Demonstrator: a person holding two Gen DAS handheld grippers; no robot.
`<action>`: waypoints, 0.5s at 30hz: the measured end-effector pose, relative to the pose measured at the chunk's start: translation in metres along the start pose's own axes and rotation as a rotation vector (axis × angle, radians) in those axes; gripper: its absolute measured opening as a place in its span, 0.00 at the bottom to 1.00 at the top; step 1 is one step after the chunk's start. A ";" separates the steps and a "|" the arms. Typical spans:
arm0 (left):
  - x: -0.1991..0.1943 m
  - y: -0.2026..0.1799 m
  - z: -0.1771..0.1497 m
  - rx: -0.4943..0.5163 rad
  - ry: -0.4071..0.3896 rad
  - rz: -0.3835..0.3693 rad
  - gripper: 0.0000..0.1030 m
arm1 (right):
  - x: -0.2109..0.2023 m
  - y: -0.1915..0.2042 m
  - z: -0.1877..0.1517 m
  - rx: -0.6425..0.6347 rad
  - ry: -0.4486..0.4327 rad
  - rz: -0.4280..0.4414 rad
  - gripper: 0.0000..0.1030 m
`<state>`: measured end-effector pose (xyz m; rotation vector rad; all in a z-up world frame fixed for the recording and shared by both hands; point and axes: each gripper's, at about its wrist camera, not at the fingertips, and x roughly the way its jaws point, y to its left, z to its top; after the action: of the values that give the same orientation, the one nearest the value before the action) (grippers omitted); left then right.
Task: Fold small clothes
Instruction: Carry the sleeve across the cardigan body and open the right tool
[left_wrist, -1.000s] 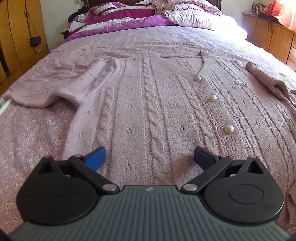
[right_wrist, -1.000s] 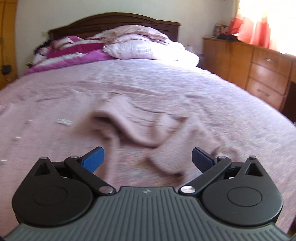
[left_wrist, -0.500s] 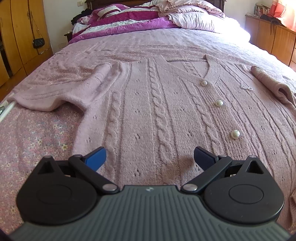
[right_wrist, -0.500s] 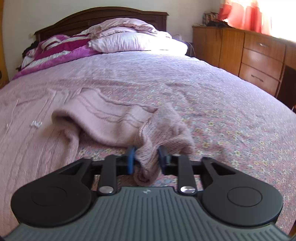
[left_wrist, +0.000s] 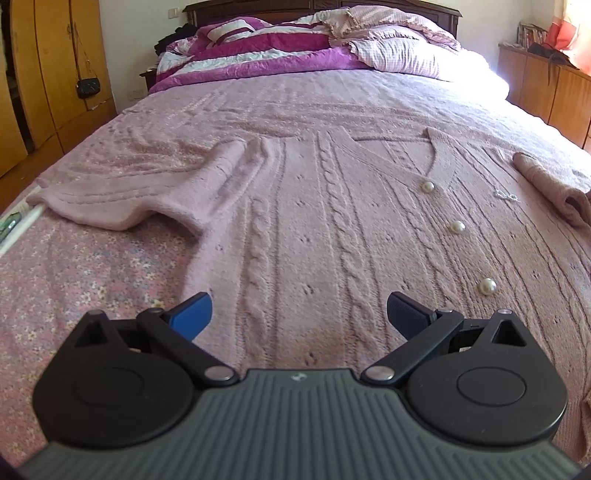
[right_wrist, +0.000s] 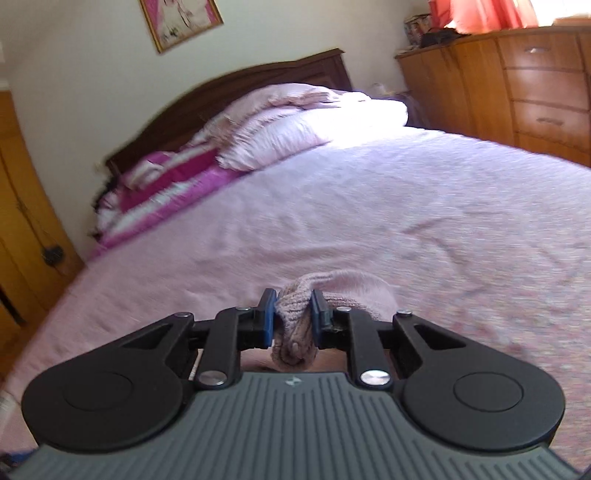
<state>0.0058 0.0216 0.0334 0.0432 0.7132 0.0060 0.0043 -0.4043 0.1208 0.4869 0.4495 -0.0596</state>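
A pink knitted cardigan (left_wrist: 314, 229) lies spread flat, buttons up, across the foot end of the bed (left_wrist: 92, 266), its hem toward the near edge. The left gripper (left_wrist: 299, 314) hangs over the hem with its tongs spread wide, holding nothing. The right gripper (right_wrist: 293, 314) has its tongs pressed together on the cuff of one sleeve (right_wrist: 295, 325), which looks raised off the cover. The other sleeve (left_wrist: 122, 195) rests folded toward the bed's left edge. The step in hand seems to be folding the sleeve inward; next, the cuff wants carrying across the buttoned front and laying flat before letting go
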 end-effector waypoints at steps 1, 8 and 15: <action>0.000 0.002 0.001 -0.002 -0.004 0.001 1.00 | 0.001 0.007 0.006 0.018 0.001 0.030 0.20; -0.007 0.012 0.002 -0.004 -0.040 0.008 1.00 | 0.009 0.080 0.040 0.055 0.006 0.193 0.20; -0.012 0.028 0.003 -0.037 -0.054 0.016 1.00 | 0.027 0.166 0.047 0.004 0.028 0.308 0.20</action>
<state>-0.0016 0.0496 0.0448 0.0131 0.6588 0.0330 0.0739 -0.2784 0.2192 0.5563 0.3975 0.2436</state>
